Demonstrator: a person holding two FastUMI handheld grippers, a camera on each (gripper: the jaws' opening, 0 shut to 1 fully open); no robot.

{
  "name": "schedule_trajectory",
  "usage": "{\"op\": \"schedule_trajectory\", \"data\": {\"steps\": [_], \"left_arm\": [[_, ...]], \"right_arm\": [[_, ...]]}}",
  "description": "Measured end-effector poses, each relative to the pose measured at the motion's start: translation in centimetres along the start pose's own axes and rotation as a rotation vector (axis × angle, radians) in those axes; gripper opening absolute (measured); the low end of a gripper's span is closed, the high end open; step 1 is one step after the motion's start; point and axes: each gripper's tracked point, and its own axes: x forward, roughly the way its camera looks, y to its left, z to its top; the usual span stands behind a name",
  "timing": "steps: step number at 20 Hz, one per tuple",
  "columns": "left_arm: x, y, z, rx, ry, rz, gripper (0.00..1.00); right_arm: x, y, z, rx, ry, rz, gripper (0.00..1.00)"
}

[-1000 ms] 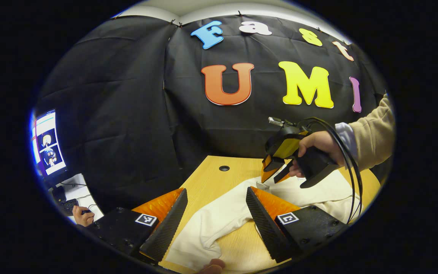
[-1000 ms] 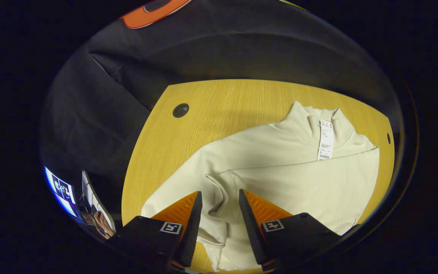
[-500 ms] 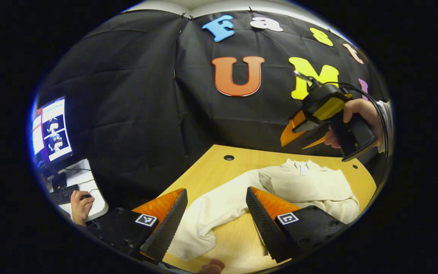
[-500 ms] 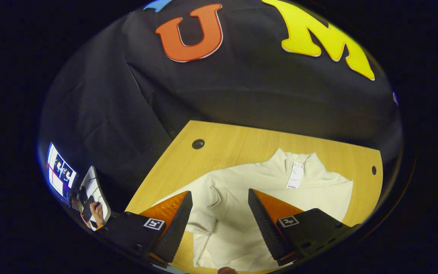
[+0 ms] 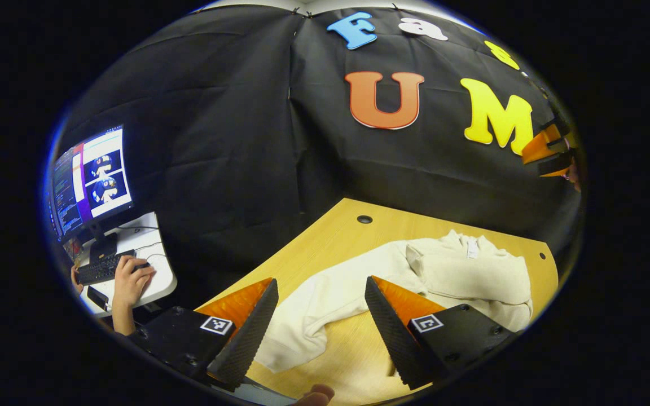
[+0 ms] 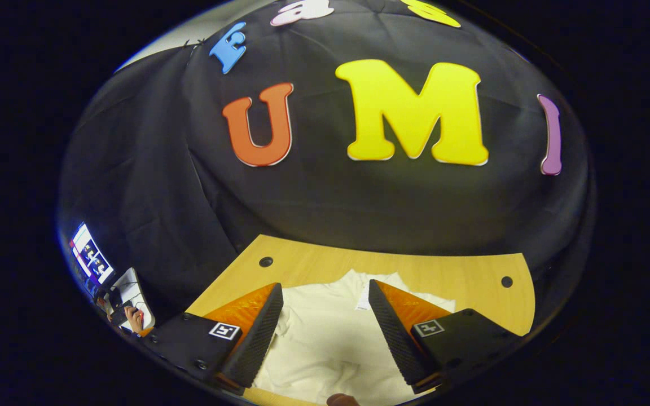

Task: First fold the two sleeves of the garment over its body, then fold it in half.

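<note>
Garment (image 5: 460,270) — a cream long-sleeved top — lies on the wooden table (image 5: 330,237). In the left gripper view, the left gripper (image 5: 319,321) hangs above the near table edge, fingers spread wide, nothing between them; one sleeve (image 5: 313,304) stretches out across the wood below the gap. Beyond it, the other sleeve lies folded over the garment's body. In the right gripper view, the right gripper (image 6: 325,330) is likewise wide open and empty above the garment. Farther off at the left, a hand (image 5: 130,279) rests by a keyboard (image 5: 96,272) under a monitor (image 5: 88,180).
</note>
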Motion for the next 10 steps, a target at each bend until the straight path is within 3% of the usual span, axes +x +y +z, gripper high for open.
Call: {"op": "schedule_trajectory", "data": {"steps": [7, 10], "left_arm": [[0.5, 4.9, -5.1, -0.123, 0.157, 0.2, 0.99], [0.9, 5.7, -7.5, -0.189, 0.231, 0.237, 0.98]], "right_arm": [[-10.3, -8.4, 0.9, -0.019, -0.136, -0.072, 0.95], [-14.1, -11.5, 0.6, -0.003, -0.204, -0.112, 0.95]]}}
